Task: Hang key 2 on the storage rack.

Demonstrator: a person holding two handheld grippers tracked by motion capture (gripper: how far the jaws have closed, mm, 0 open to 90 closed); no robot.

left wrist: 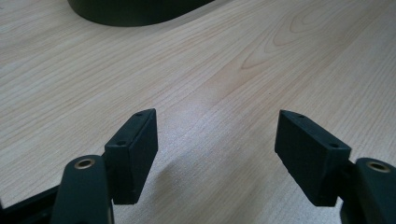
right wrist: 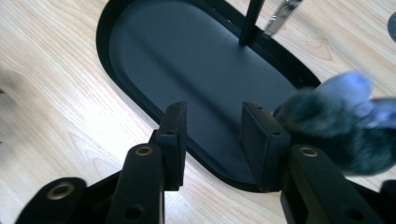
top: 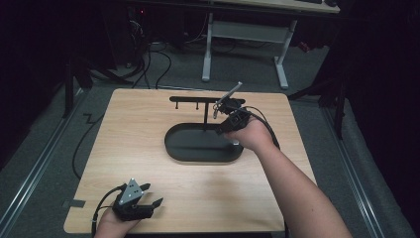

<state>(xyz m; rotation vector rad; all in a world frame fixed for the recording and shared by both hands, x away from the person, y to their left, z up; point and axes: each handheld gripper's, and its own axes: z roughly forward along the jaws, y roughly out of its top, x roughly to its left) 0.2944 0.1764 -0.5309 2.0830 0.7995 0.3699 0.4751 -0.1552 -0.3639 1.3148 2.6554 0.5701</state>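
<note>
A black oval tray [top: 171, 144] lies mid-table, with a thin post [top: 205, 116] rising from it to a crossbar [top: 193, 99] that has small hooks. My right gripper [top: 223, 129] hovers over the tray's right end. In the right gripper view its jaws [right wrist: 215, 112] stand apart above the tray floor [right wrist: 187, 56] with nothing between them. A blurred grey-blue fluffy ball [right wrist: 327, 116] sits just outside the right-hand jaw. A shiny metal piece [right wrist: 280, 14] shows beside the post [right wrist: 250, 21]. My left gripper [top: 152, 194] rests open at the table's front left, empty [left wrist: 217, 121].
The wooden table [top: 129, 148] has bare boards left of and in front of the tray. The tray's dark edge [left wrist: 135, 14] is far ahead of the left jaws. A white desk frame [top: 247, 34] and cables stand on the floor beyond the table.
</note>
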